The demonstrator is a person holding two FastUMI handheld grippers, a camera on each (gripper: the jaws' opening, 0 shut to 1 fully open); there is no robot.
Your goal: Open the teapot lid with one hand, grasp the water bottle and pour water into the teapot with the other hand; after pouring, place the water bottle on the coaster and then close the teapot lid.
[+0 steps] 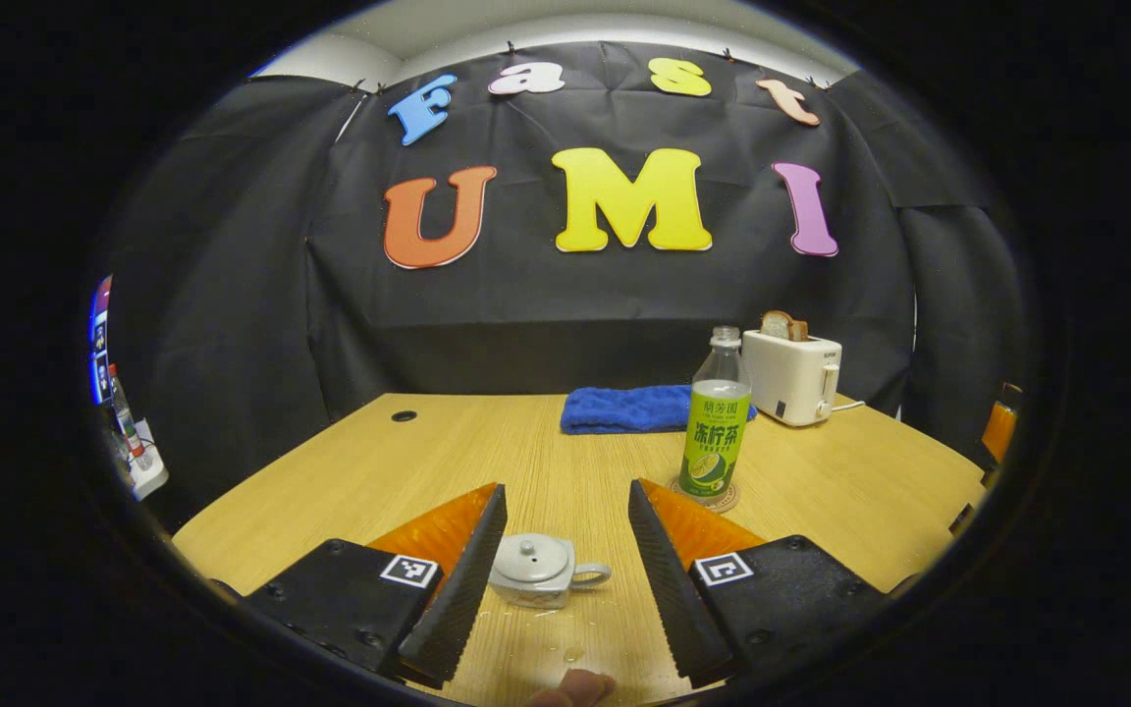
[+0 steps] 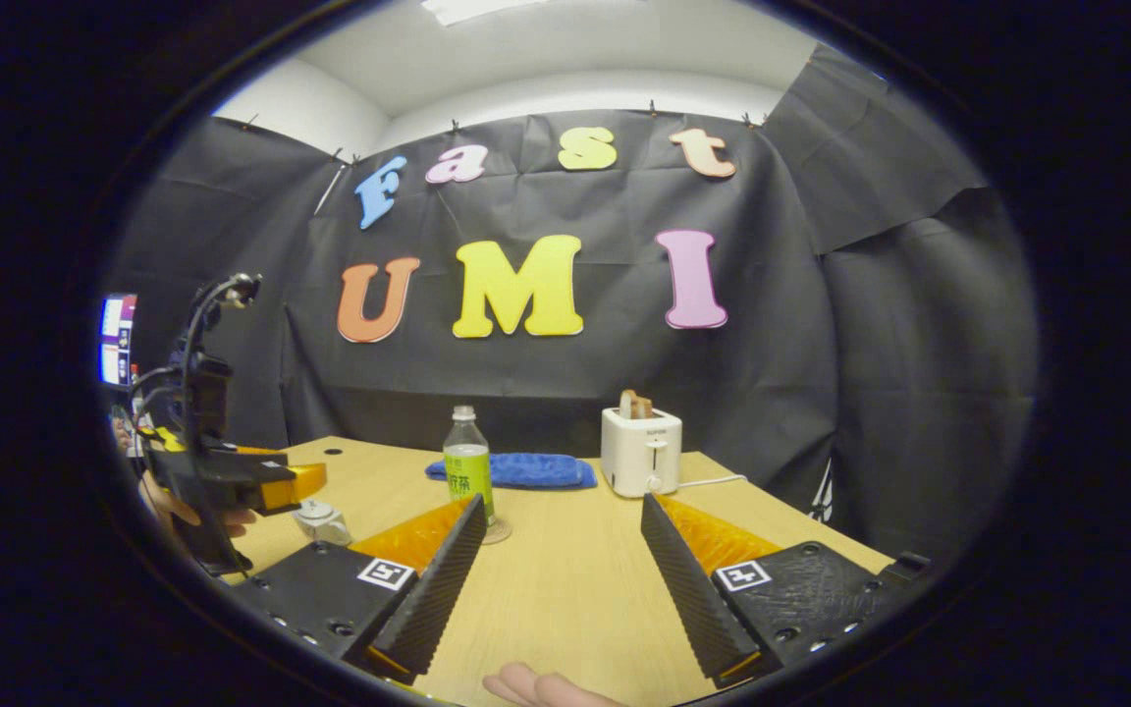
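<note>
Left gripper view: left gripper hangs low over the tabletop w/ its fingers spread wide, holding nothing. The little white teapot sits right btwn them, closer to the left finger, lid on, handle pointing right. A few water drops on the wood just in front of it. Bit of a fingertip pokes in at the bottom edge.

Further back & to the right, the water bottle w/ the green label stands upright on the round coaster. Can't tell if it's capped. Behind that there's a blue towel lying flat, and a white toaster w/ bread sticking out, far right.

Right gripper view: right gripper is also wide open & empty, bare wood btwn the fingers. Teapot is off to its left, near side, w/ the left gripper and the hand holding it just beside it. Bottle on its coaster sits past the left finger; towel and toaster behind, near the black cloth wall.
</note>
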